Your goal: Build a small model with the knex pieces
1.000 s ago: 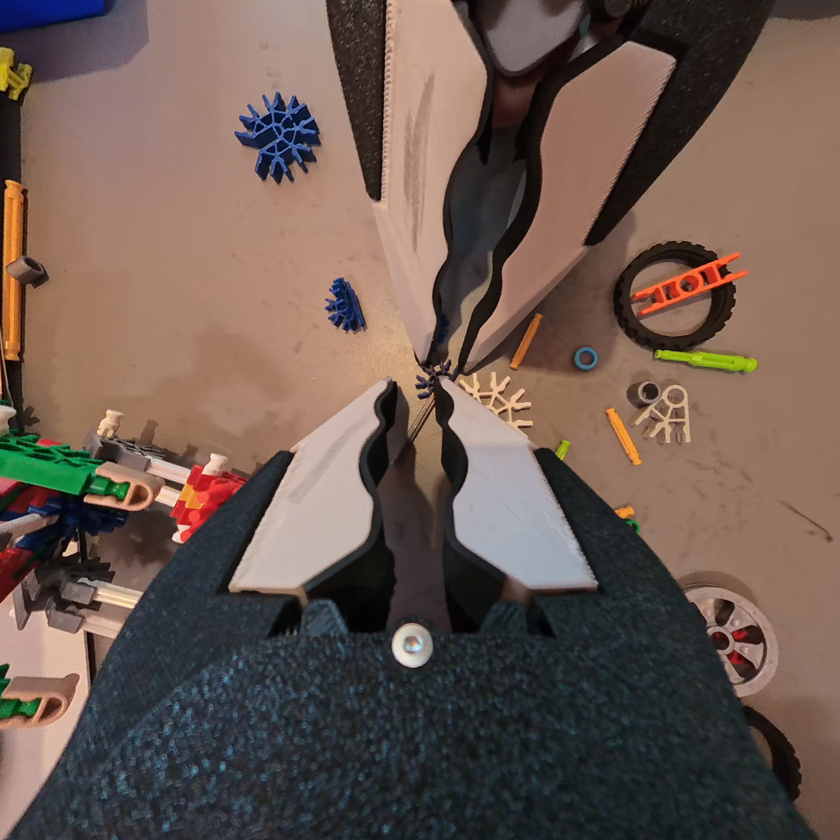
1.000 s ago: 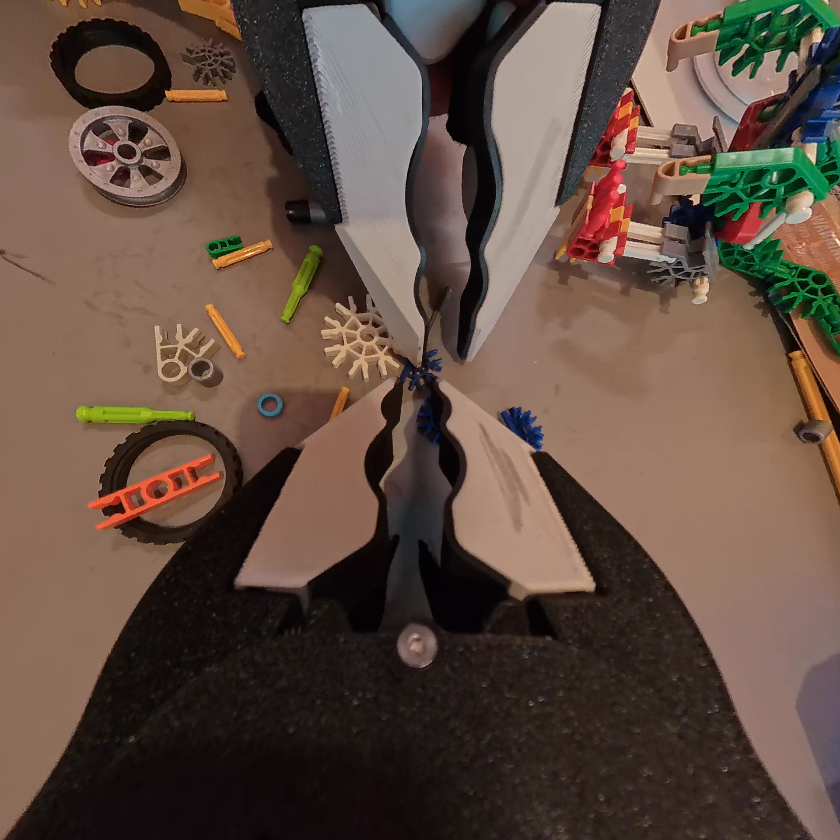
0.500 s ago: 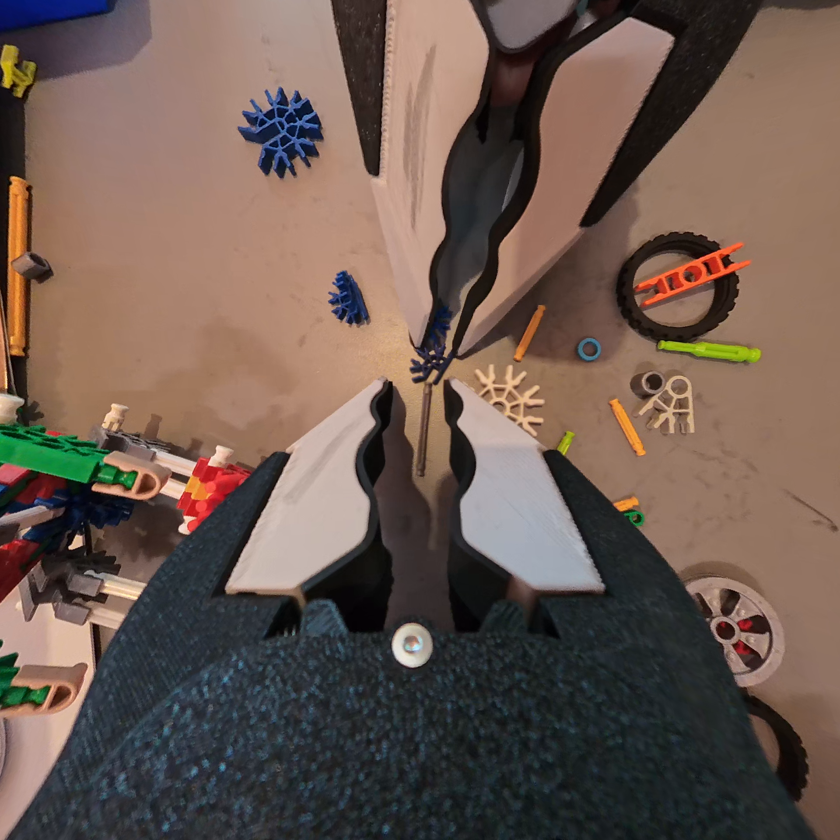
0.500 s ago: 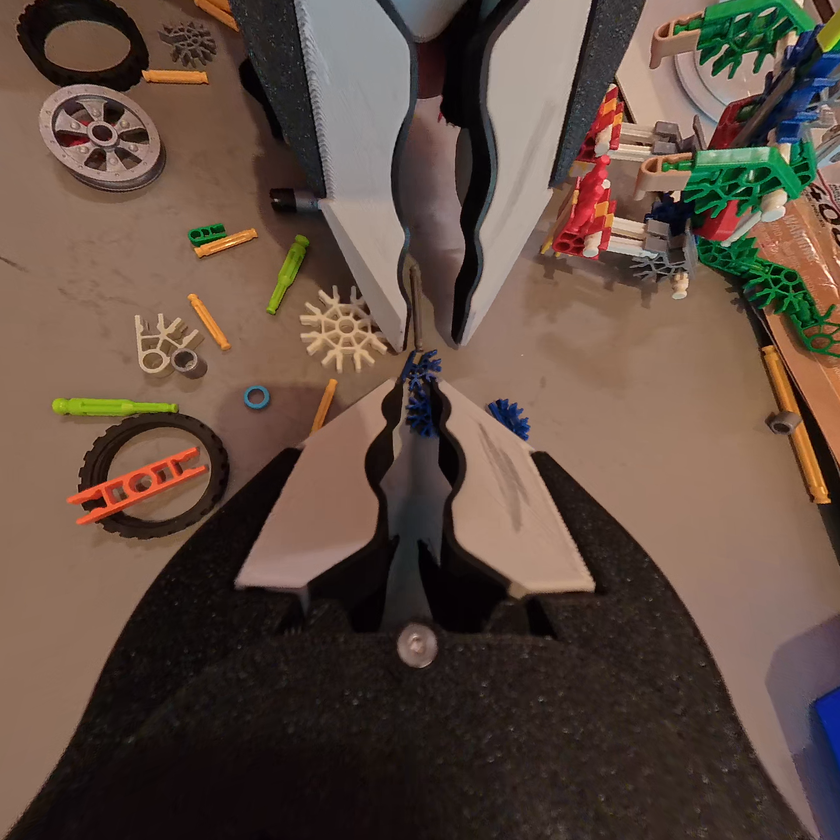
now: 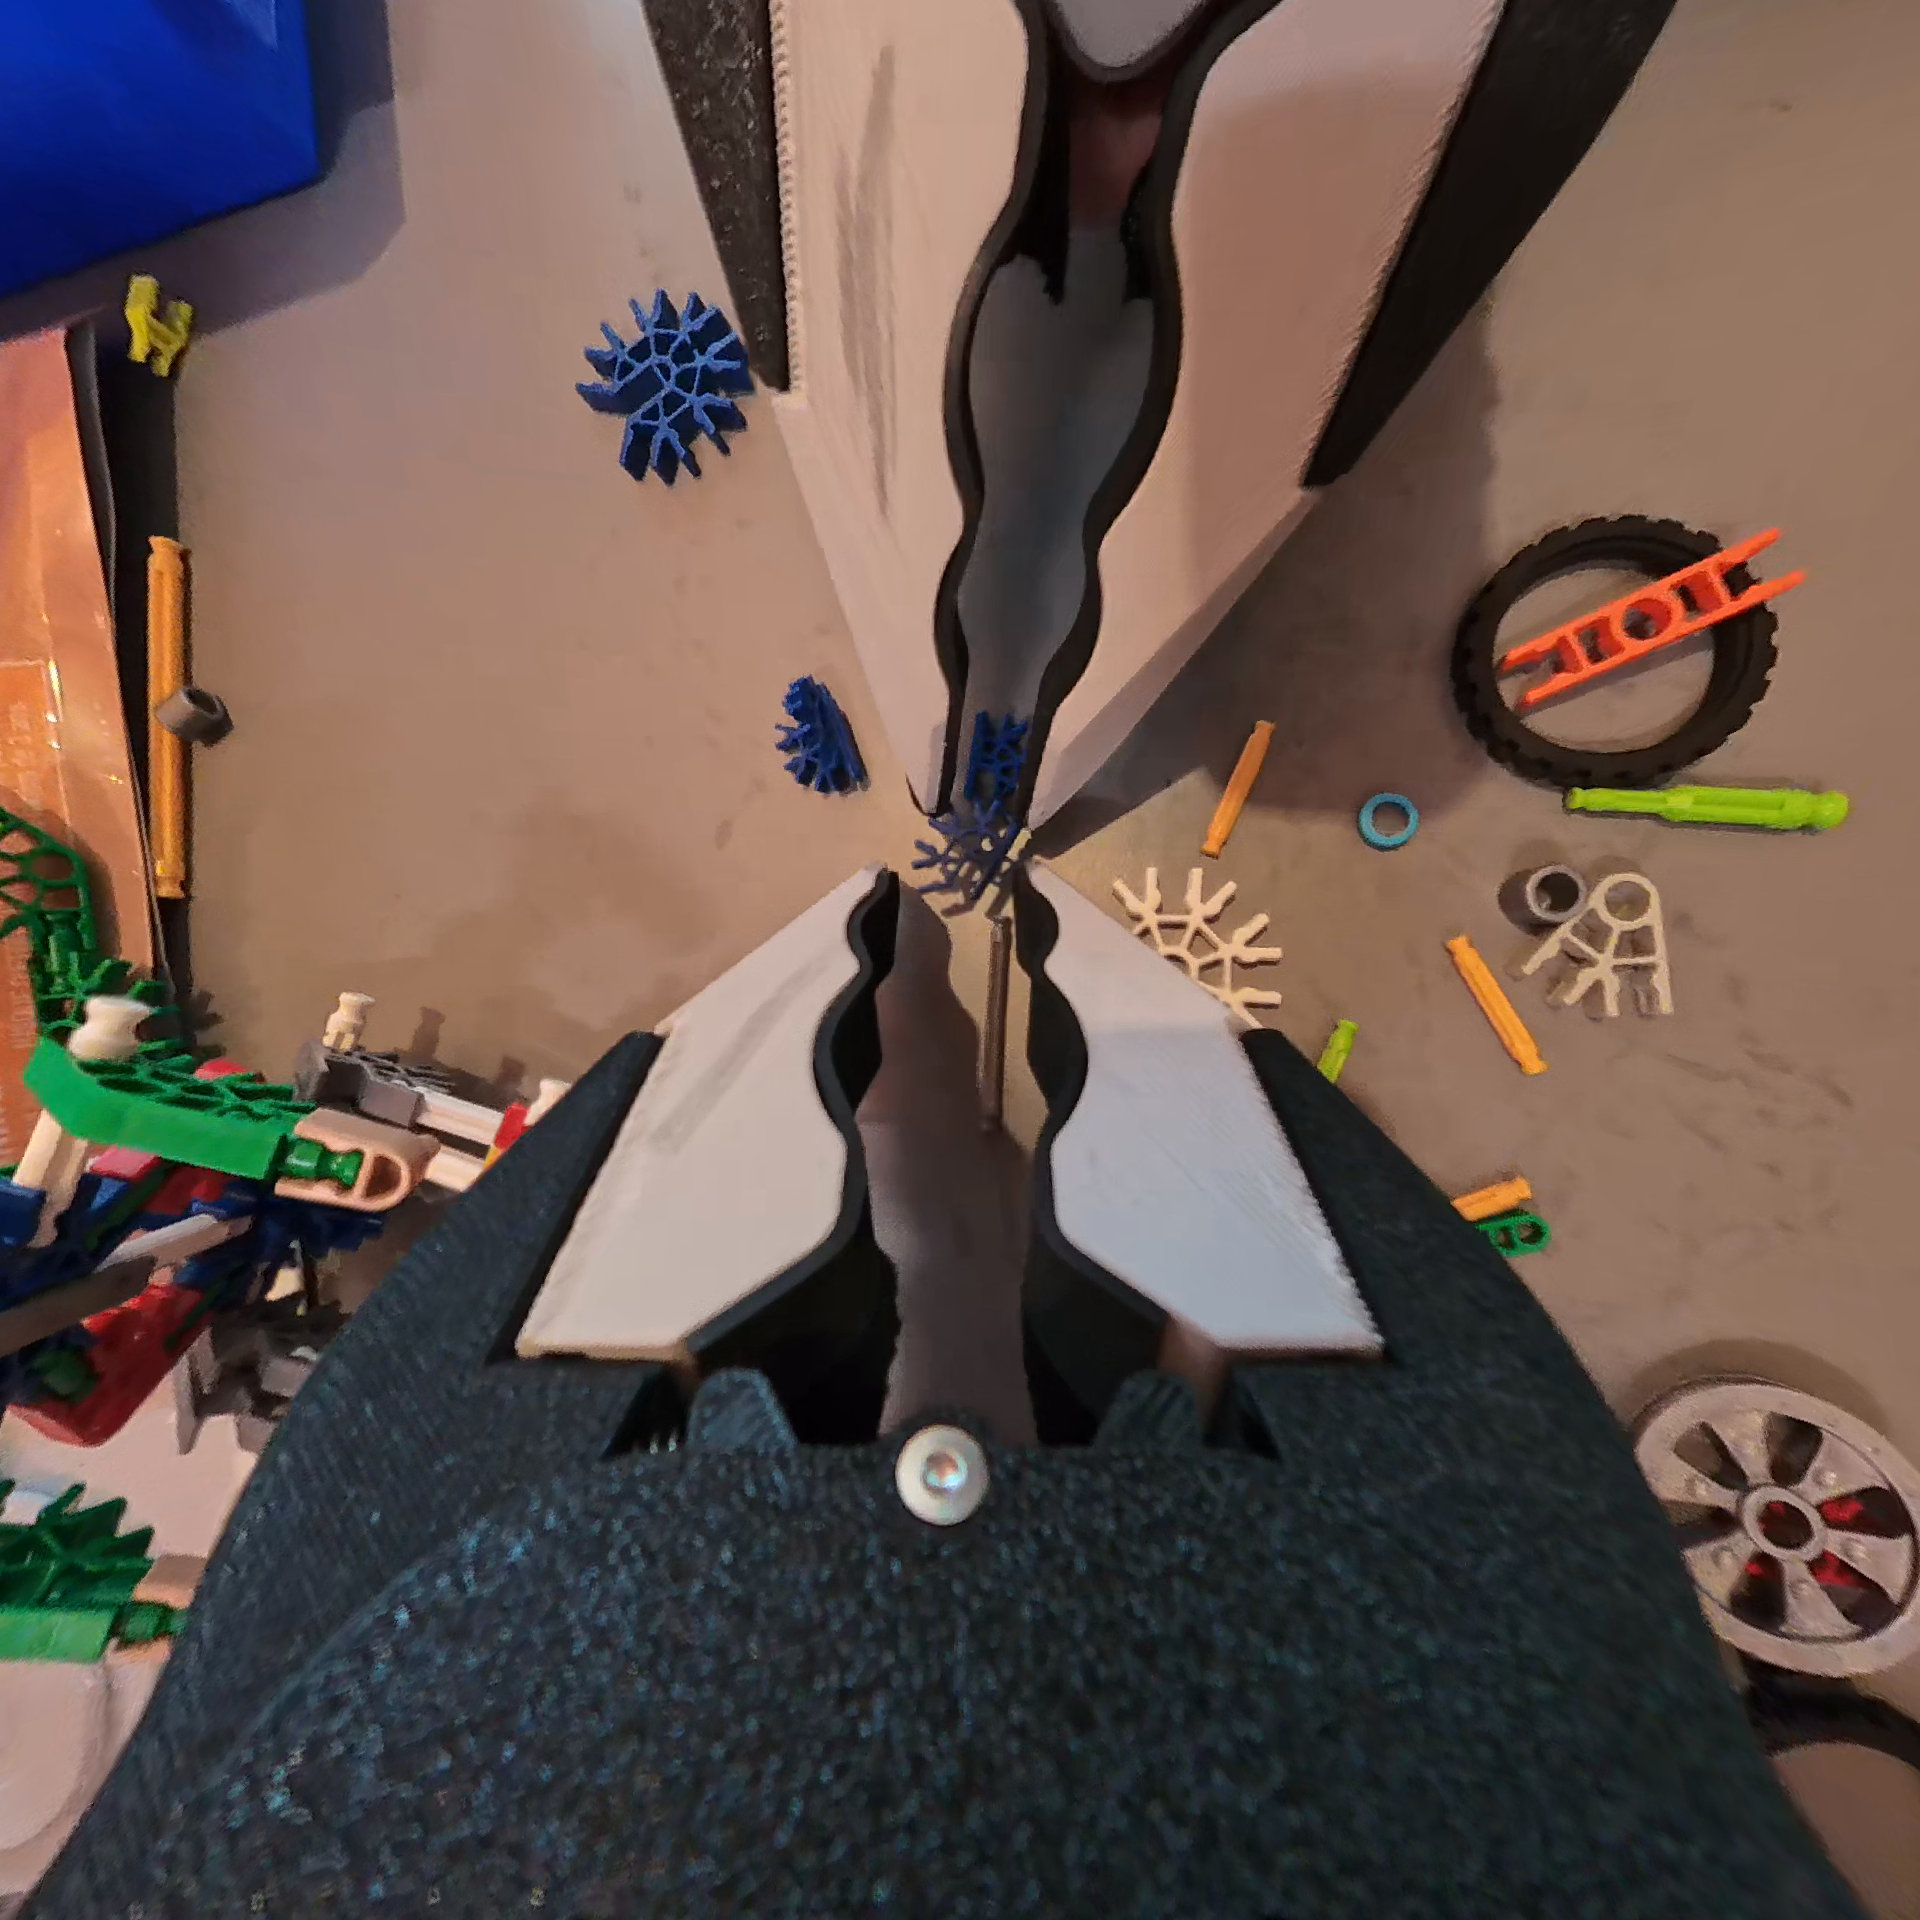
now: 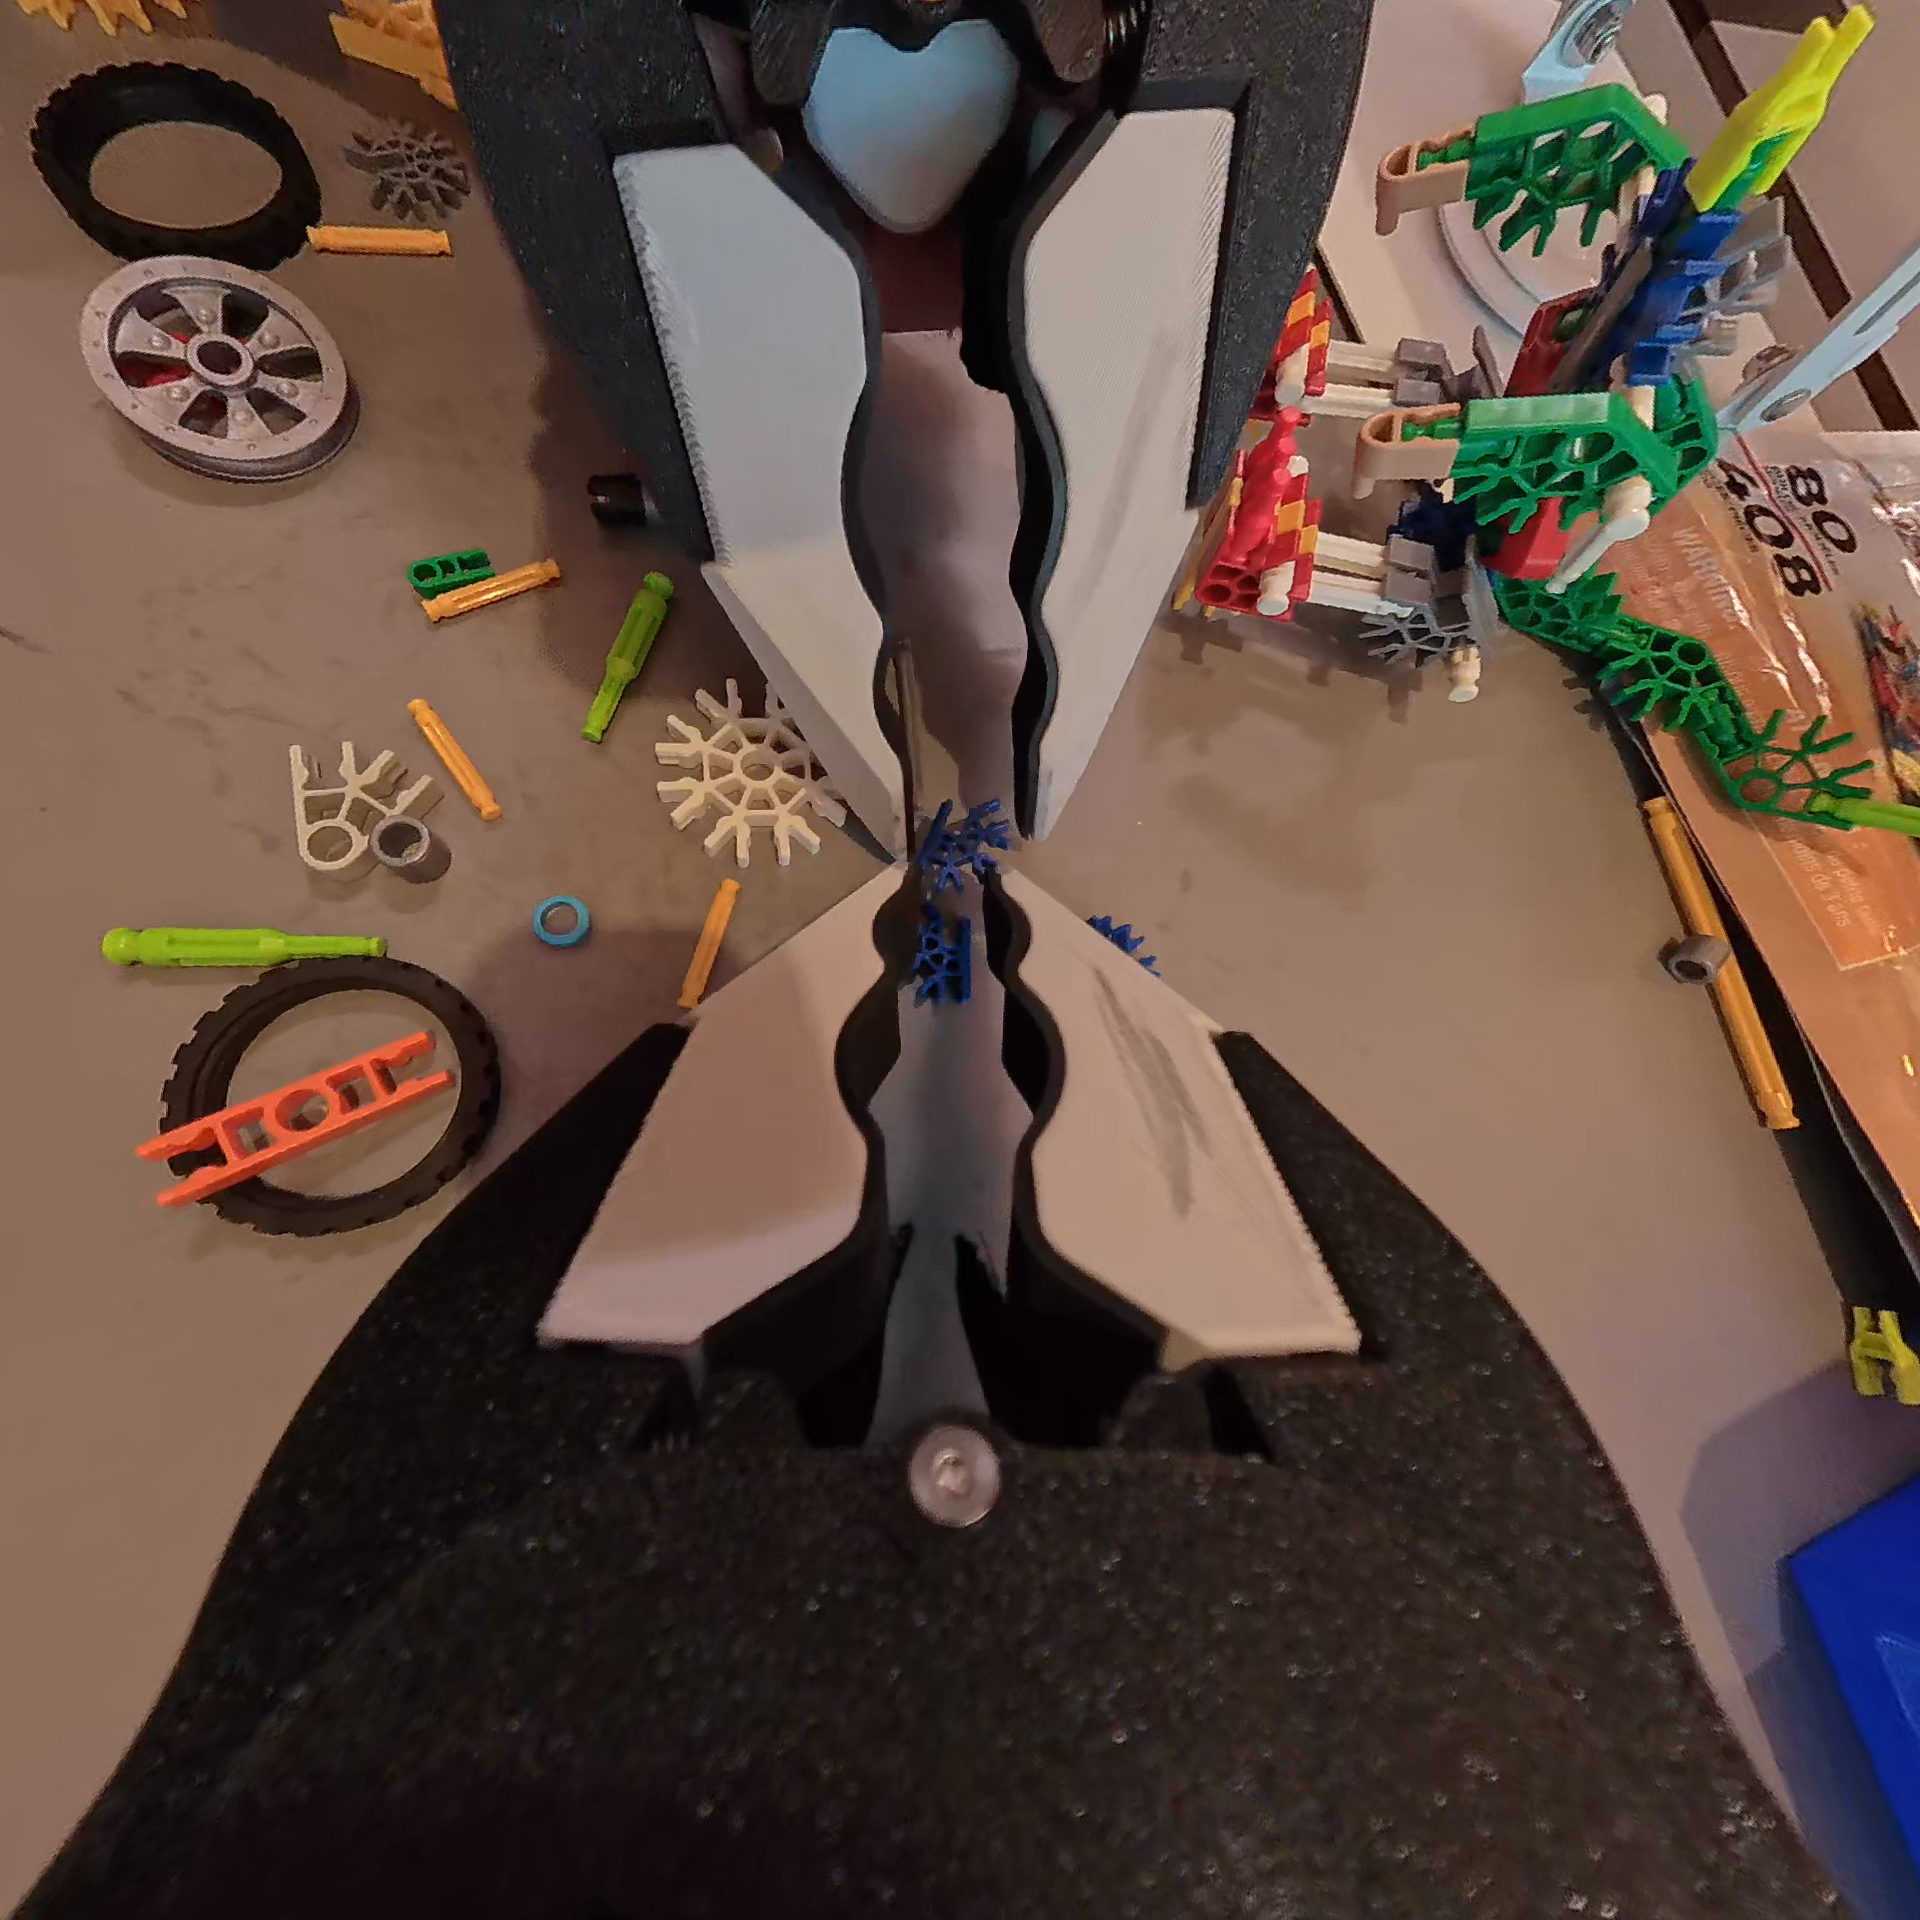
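My right gripper (image 6: 945, 875) is shut on a small blue snowflake connector (image 6: 941, 958), whose outer half (image 6: 961, 831) sticks out past the tips. A thin grey rod (image 5: 994, 1023) juts from that connector toward my left gripper. My left gripper (image 5: 954, 883) is open, its fingers on either side of the rod, which sits close to the right finger (image 5: 1143, 1132). The two grippers face each other tip to tip just above the grey table. In the left wrist view the right gripper (image 5: 982, 805) comes in from the top. In the right wrist view the left gripper (image 6: 956, 836) does the same.
Loose pieces lie around: a large blue connector (image 5: 665, 384), a small blue one (image 5: 821, 738), a white snowflake connector (image 5: 1195, 940), a black tyre (image 5: 1486, 727) with an orange piece, a green rod (image 5: 1704, 808), a silver wheel (image 5: 1766, 1538). A built model (image 6: 1507, 436) stands beside a blue box (image 5: 135, 125). From either gripper's tips it is about 11 cm to the green rod (image 5: 1704, 808). The right camera catches it too, in the right wrist view (image 6: 245, 936).
My left gripper has opened and let go of the grey rod, which stays stuck in the blue connector. Both grippers have drawn back a little; the right stays shut.
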### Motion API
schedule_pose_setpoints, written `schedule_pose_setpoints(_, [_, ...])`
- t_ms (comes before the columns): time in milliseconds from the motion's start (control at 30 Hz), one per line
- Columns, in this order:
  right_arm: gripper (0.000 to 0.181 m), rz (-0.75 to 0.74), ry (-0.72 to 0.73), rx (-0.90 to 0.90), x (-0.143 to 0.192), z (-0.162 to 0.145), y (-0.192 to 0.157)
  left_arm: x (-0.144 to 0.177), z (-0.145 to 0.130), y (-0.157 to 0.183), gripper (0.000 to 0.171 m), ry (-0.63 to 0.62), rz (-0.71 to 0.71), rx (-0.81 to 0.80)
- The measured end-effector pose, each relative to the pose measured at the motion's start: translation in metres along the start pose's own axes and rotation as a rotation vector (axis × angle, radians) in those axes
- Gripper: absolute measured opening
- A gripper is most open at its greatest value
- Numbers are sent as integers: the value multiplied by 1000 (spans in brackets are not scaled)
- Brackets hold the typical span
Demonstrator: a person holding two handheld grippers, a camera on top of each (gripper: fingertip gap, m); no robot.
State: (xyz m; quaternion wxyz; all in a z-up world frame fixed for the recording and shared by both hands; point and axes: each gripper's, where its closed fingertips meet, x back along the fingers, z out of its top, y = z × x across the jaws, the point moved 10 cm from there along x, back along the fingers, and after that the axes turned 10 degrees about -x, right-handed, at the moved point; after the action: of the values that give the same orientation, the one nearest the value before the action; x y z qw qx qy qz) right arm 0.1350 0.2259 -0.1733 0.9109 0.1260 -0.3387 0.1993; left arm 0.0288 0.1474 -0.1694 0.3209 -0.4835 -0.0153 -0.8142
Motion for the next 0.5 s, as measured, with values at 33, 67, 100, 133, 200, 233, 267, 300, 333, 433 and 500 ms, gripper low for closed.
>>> schedule_pose_setpoints(33, [11, 0, 0, 1, 0, 0, 0, -1, 0, 0, 20, -3, 7, -10])
schedule_pose_setpoints(67, [11, -1, -1, 2, 0, 0, 0, -1, 1, 0, 20, -2, 13, -17])
schedule_pose_setpoints(100, [11, -1, 0, 2, 0, 0, 0, -1, 2, 0, 19, 0, 18, -21])
schedule_pose_setpoints(133, [11, -1, 0, 2, 0, 0, 0, -1, 2, 0, 19, 1, 20, -22])
schedule_pose_setpoints(200, [11, -5, 2, 3, 0, 0, 0, -2, 2, 0, 18, 7, 21, -27])
schedule_pose_setpoints(233, [11, -6, 4, 3, 1, 0, 0, -2, 3, 1, 18, 9, 21, -29])
schedule_pose_setpoints(267, [11, -7, 5, 4, 1, 0, 0, -2, 3, 1, 16, 9, 19, -31])
schedule_pose_setpoints(300, [11, -7, 6, 4, 1, 0, 0, -3, 3, 1, 16, 10, 20, -34])
schedule_pose_setpoints(333, [11, -7, 6, 5, 1, 0, 0, -3, 3, 1, 16, 9, 22, -36])
schedule_pose_setpoints(433, [11, -9, 6, 6, 1, 0, 0, -3, 3, 1, 16, 10, 22, -37])
schedule_pose_setpoints(500, [11, -9, 7, 4, 1, 0, 1, -2, 3, 1, 16, 12, 24, -38])
